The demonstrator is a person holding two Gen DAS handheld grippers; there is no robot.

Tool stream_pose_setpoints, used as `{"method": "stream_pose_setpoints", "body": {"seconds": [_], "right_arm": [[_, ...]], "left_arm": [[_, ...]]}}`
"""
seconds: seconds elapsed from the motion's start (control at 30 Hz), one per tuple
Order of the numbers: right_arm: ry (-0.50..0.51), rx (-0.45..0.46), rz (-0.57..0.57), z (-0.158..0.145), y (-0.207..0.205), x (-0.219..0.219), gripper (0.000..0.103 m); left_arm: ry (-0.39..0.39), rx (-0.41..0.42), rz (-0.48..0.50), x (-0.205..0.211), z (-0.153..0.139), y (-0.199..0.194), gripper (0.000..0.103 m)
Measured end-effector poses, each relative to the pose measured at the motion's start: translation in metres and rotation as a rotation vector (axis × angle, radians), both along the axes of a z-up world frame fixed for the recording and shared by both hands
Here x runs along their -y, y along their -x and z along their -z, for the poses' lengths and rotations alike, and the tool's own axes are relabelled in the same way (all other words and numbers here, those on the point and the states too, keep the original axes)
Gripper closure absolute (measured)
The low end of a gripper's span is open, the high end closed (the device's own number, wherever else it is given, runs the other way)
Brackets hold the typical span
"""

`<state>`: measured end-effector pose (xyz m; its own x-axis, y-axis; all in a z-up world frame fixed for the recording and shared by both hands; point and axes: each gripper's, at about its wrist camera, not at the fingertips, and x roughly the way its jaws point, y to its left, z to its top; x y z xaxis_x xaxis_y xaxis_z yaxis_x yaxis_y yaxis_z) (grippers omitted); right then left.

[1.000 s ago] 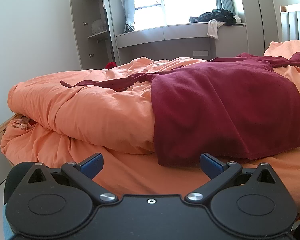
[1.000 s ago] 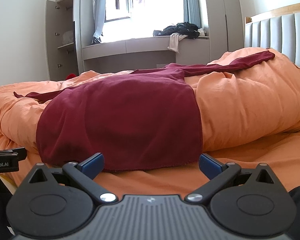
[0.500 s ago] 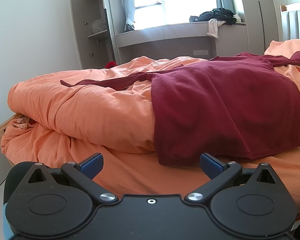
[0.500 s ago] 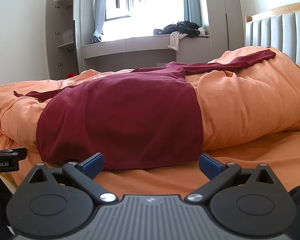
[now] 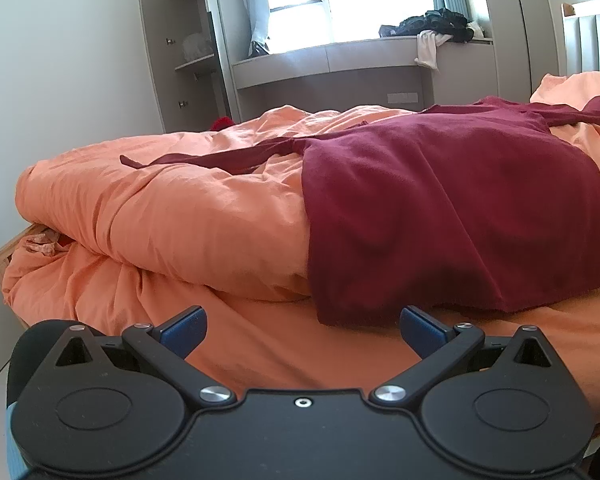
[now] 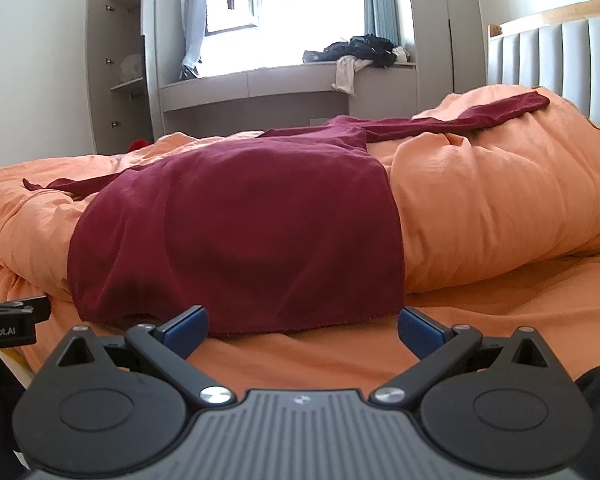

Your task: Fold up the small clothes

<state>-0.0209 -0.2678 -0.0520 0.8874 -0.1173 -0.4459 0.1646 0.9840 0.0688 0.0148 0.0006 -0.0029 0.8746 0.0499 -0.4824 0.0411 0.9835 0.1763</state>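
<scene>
Hovering spread and empty, the left gripper (image 5: 302,330) and right gripper (image 6: 302,328) face the dark red long-sleeved cotton top (image 6: 240,232). Each should pinch the hem corner just ahead, lifting evenly off the rumpled orange duvet (image 6: 500,200).

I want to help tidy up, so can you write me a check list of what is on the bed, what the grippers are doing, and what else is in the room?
Surface: orange duvet, rumpled and bunched on the bed.
Job's things: dark red long-sleeved top, spread flat over the duvet, sleeves stretched out to both sides, not yet folded.
Clutter: pile of dark clothes on the window ledge; small red thing beyond the bed.
Grippers: left hand-held gripper open, empty, near the top's hem; right hand-held gripper open, empty, at the hem.
Cables: nothing seen.
Surroundings: open cupboard, bright window, padded headboard.
</scene>
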Motion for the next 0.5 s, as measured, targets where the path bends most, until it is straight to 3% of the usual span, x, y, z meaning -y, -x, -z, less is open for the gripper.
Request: {"method": "stream_pose_setpoints", "body": {"seconds": [0.33, 0.5], "right_arm": [[-0.041, -0.103, 0.100, -0.003, -0.012, 0.007, 0.000], [-0.039, -0.136, 0.135, -0.021, -0.023, 0.011, 0.000]], "left_arm": [[-0.025, -0.088, -0.010, 0.003, -0.001, -0.016, 0.000], [-0.068, -0.078, -0.019, 0.004, -0.030, -0.039, 0.000]]}}
